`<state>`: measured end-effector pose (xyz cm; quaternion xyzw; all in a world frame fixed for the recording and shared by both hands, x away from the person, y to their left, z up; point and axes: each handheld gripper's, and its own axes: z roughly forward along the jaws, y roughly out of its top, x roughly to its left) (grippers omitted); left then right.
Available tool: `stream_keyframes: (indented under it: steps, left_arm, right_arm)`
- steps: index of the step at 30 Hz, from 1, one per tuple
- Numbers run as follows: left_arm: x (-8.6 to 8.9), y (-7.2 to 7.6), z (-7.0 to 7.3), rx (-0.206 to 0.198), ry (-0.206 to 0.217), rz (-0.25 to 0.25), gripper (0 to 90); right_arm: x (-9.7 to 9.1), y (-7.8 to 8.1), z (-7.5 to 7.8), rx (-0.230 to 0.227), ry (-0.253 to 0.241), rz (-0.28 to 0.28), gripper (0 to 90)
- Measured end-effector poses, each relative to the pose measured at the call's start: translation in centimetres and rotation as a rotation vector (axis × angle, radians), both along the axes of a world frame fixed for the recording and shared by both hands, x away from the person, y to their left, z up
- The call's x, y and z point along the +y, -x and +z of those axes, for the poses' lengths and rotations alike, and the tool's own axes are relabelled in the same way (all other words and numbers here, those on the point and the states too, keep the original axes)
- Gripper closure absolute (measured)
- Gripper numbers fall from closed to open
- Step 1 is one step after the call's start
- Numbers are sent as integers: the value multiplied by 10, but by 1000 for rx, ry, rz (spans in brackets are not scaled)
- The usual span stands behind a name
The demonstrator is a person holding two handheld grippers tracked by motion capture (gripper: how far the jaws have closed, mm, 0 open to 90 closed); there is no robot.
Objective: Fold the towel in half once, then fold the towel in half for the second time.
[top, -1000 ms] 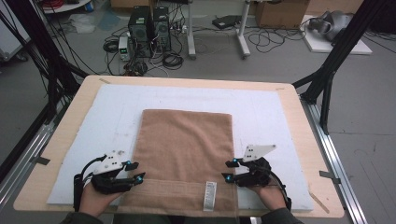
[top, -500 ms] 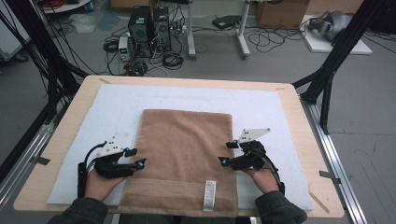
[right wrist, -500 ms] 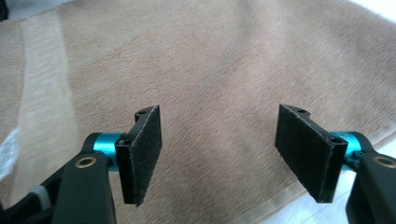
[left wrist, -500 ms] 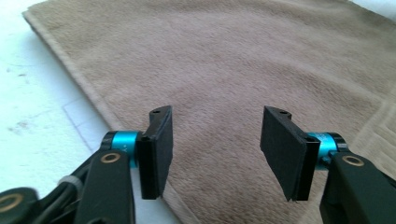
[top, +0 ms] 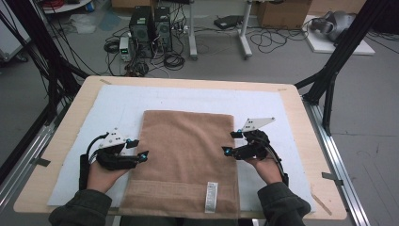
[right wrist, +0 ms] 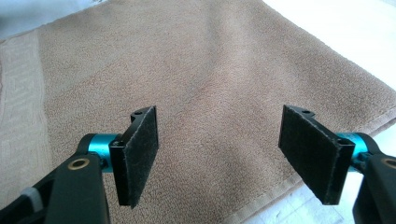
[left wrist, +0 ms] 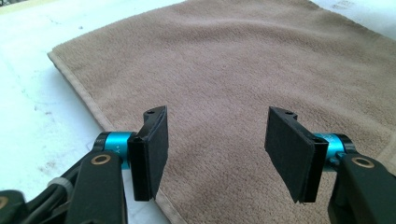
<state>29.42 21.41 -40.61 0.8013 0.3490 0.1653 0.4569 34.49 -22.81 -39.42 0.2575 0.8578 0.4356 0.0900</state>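
Item one: the table (top: 301,122), a pale wooden top that I see from the high view, with dark frame posts at both sides. Computer towers (top: 149,26) and loose cables (top: 277,37) sit on the grey floor beyond its far edge.

Item two: the white mat (top: 117,108), which covers most of the tabletop and leaves a wooden margin all round.

Item three: the brown towel (top: 188,155), spread flat on the mat at the middle of the table, long side running away from me. Its near end reaches the table's near edge and carries a woven border band. A small white label (top: 211,197) lies on that band, right of centre; I cannot read it at this size.

Item four: my left gripper (top: 136,148), level at the towel's left edge and pointing inward. In the left gripper view (left wrist: 217,158) its jaws stand apart over the towel's hem, nothing between the pads, and they have just been opening. I hold it released.

Item five: my right gripper (top: 229,143), at the towel's right edge, pointing inward toward the left one. In the right gripper view (right wrist: 229,158) the jaws are parted wide above the hem and have just been opening; the pads look clear of the cloth, though from this angle I cannot be sure of the gap beneath them. Released as well.
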Motion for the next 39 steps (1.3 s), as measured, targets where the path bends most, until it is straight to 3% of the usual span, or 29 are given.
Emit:
stream_keyframes:
  steps: [5, 7, 12, 15, 22, 27, 29, 30, 32, 35, 39]
  left_arm:
    - [0, -3, 0, -1, -2, 2, 395]
    - [1, -7, -2, 19, 1, -1, 392]
    - [3, -13, -2, 25, -5, 10, 376]
    - [4, -19, 3, 24, -10, 12, 376]
    - [7, -36, 20, 0, -25, 35, 378]
    - [9, -59, 27, 14, -27, 62, 384]
    - [9, -69, 27, 6, -35, 78, 384]
    - [11, -73, 24, 1, -41, 90, 394]
    - [16, -84, 15, 43, -29, 105, 402]
    - [19, -94, 2, 85, -52, 122, 401]
    - [16, -100, -5, 61, -69, 148, 444]
  right_arm:
    - [0, 0, 0, -4, 5, 4, 278]
    - [0, -2, -1, 3, 8, 0, 278]
    - [1, -11, -8, 17, 28, -13, 278]
    - [-1, -16, -7, 21, 16, -23, 279]
    - [-7, -37, 17, -6, 46, -54, 279]
    - [-11, -56, 32, -22, 53, -91, 280]
    - [-12, -63, 32, -50, 46, -105, 288]
    - [-12, -66, 31, -46, 56, -125, 288]
    - [-11, -74, 21, -27, 93, -145, 288]
    - [-6, -81, 6, 7, 128, -155, 289]
    - [-1, -89, -12, 47, 152, -164, 288]
